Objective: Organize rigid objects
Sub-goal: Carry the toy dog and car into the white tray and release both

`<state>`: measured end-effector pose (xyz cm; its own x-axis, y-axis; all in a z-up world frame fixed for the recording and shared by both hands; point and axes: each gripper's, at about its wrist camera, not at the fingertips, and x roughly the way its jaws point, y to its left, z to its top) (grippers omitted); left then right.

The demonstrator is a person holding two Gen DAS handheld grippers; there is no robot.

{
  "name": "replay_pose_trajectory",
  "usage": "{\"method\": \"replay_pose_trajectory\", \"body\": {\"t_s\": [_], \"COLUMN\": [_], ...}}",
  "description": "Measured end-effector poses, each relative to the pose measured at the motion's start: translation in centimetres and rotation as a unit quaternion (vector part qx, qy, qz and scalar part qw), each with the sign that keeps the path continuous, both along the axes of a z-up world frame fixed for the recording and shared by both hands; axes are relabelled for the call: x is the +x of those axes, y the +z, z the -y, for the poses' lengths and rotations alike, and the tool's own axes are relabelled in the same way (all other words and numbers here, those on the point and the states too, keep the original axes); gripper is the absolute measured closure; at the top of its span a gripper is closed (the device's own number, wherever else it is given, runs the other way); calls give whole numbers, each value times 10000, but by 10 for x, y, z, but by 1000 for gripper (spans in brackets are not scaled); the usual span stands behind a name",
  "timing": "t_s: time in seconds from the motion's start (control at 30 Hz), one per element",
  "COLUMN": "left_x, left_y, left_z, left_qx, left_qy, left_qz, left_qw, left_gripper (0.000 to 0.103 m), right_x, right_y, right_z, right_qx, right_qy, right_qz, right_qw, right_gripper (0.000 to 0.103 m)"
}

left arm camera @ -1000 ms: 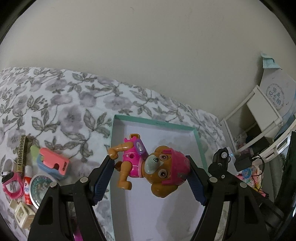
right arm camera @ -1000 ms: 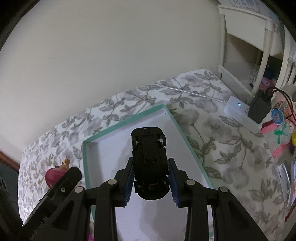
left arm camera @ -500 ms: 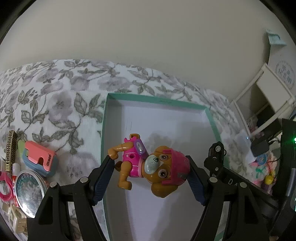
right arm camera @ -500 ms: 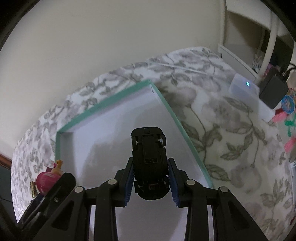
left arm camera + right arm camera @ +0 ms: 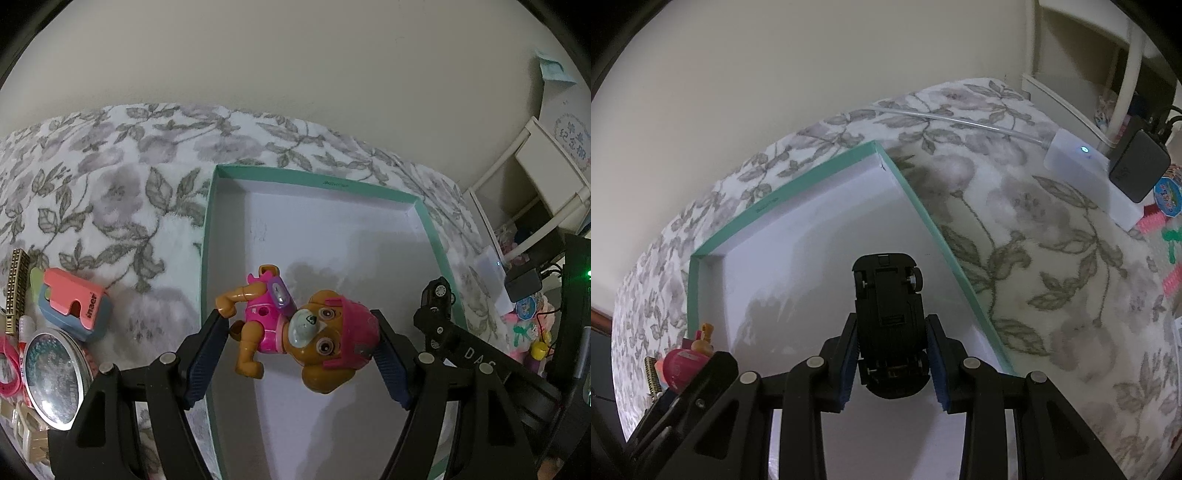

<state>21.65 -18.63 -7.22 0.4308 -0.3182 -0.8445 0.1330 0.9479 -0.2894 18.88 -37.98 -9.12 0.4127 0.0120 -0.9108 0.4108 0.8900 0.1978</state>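
Note:
My left gripper [image 5: 295, 350] is shut on a brown and pink toy dog [image 5: 303, 332], its pads pressing the paw and the pink cap. The dog hangs low over the white floor of a shallow teal-rimmed box [image 5: 314, 181]. My right gripper [image 5: 892, 360] is shut on a black toy car [image 5: 888, 314], held underside up and nose away from me, above the same box [image 5: 820, 177]. In the left wrist view the car [image 5: 437, 295] shows at the box's right rim. The dog's pink cap [image 5: 679, 369] peeks in at the right wrist view's lower left.
The box lies on a grey floral blanket [image 5: 92, 192]. Left of it are a coral and blue case [image 5: 74, 308], a round mirror [image 5: 55, 373], a brown ruler-like strip [image 5: 16, 273] and pink bands. A white device with a lit dot [image 5: 1086, 177], a black adapter and white shelving stand to the right.
Both grippers have sunk toward the box with their toys still held; the box fills more of each view. Over the last half second little has shifted.

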Motion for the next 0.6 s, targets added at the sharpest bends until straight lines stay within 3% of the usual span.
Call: {"method": "replay_pose_trajectory", "body": {"t_s": [0.43,0.5,0.57,0.6], "left_x": [-1,-2,-3,-4], "left_y": [5,6,9,11], "left_z": [-4,-4,-5,-6], "left_qx": [-195,-220,-266,-285], "left_qy": [10,27,79,108], "left_qz": [17,50,134,169], "left_qw": [9998,9997,9995,9994], "left_gripper": [25,22,9,8], "right_x": [-2,-2,-2,-2], "right_y": [11,13,16,18], "right_z": [-1,-2,-2,-2], "right_qx": [-103,-112,-136,-151], "right_qy": [79,96,125,130], "right_qz": [12,34,64,76], "right_qw": [9999,9999,9998,9998], "right_gripper": [66,66,66,66]}}
